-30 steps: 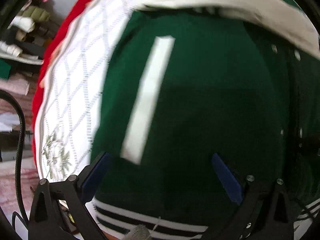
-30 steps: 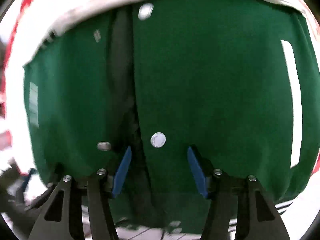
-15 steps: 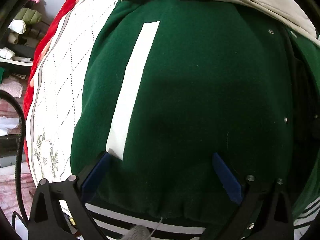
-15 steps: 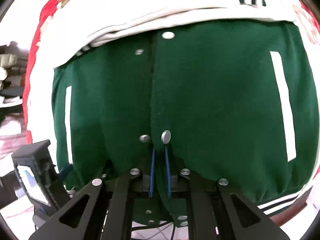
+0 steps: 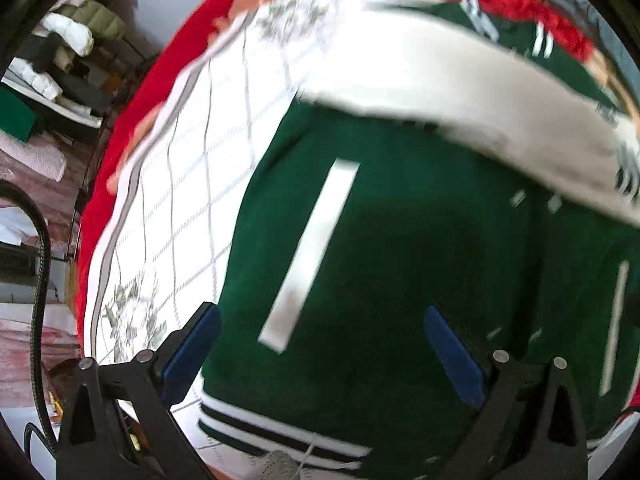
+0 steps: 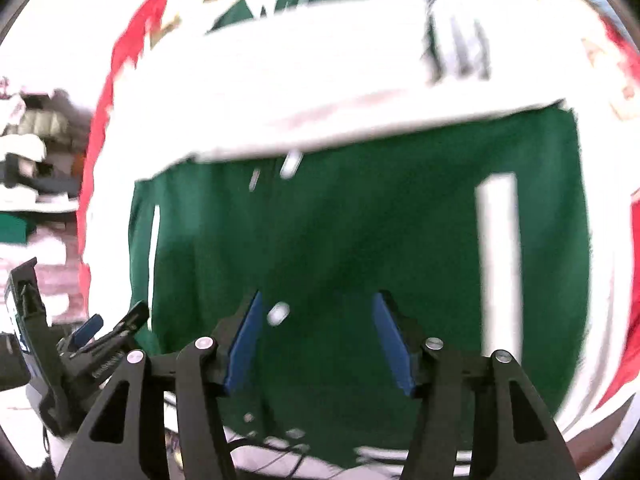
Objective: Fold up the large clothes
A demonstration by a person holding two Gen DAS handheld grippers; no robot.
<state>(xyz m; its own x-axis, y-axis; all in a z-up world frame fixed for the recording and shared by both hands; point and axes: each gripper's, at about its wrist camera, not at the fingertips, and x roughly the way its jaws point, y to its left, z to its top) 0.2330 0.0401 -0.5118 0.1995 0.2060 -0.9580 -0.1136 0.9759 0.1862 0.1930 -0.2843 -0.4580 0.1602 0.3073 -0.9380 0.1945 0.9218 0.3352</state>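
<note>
On a white quilted bedcover (image 5: 188, 216) with a red border lay a green jacket (image 5: 420, 264), spread front-up, snaps (image 6: 279, 313) down the middle, a white stripe (image 5: 310, 254) on each side, a cream sleeve (image 5: 460, 100) folded across the upper part, striped hem nearest the cameras. Judged to be between folds: sleeve already laid over the chest, body not yet doubled. Next move likely a fresh grip on the hem or a side edge, both claws taking cloth at matching points so the fold lands square; blur too heavy to pick the exact spot.

Left gripper (image 5: 320, 340) hung above the jacket's left half, aimed steeply down, blue pads spread wide, nothing between them but air over green cloth. Right gripper (image 6: 320, 336) hung over the snap line, also aimed steeply down, jaws opening, no cloth pinched between the pads; one snap seen just inside its left pad, below the claw rather than in it. Beyond the bed, at the left edge, cluttered shelves (image 5: 60, 40) with bundled fabric.
</note>
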